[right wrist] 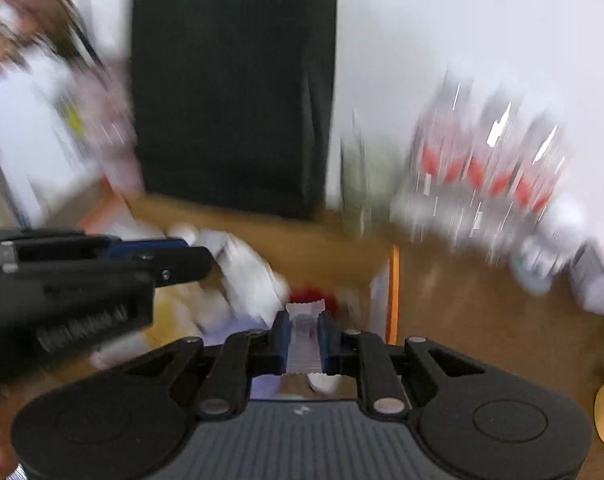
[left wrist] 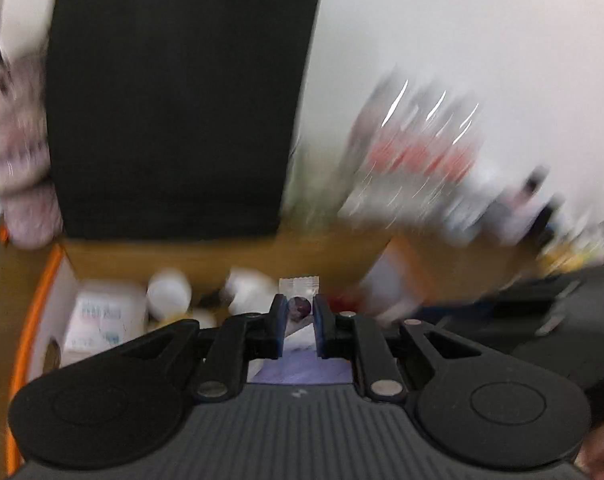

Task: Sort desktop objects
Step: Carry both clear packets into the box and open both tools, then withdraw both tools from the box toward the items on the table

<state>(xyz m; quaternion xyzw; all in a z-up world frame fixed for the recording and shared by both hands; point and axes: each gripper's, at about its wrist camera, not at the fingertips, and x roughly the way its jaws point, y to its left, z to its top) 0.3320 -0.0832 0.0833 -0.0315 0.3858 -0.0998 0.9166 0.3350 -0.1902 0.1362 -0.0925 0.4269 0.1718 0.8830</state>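
Observation:
My left gripper (left wrist: 300,307) is shut on a small clear sachet (left wrist: 299,286) with a dark round sweet inside, held above an open cardboard box (left wrist: 222,258). My right gripper (right wrist: 305,322) is shut on a long clear wrapped sachet (right wrist: 305,312), also above the box (right wrist: 341,248). The left gripper also shows in the right wrist view (right wrist: 174,258), coming in from the left beside the right one. The box holds blurred white packets (left wrist: 98,316) and white bottles (left wrist: 169,292). Both views are motion-blurred.
A black panel (left wrist: 174,112) stands behind the box. A shrink-wrapped pack of bottles with red labels (right wrist: 489,168) sits at the right on the wooden desk (right wrist: 481,312). The box has an orange-edged flap (right wrist: 393,292). Pinkish flowers (left wrist: 14,152) stand at the left.

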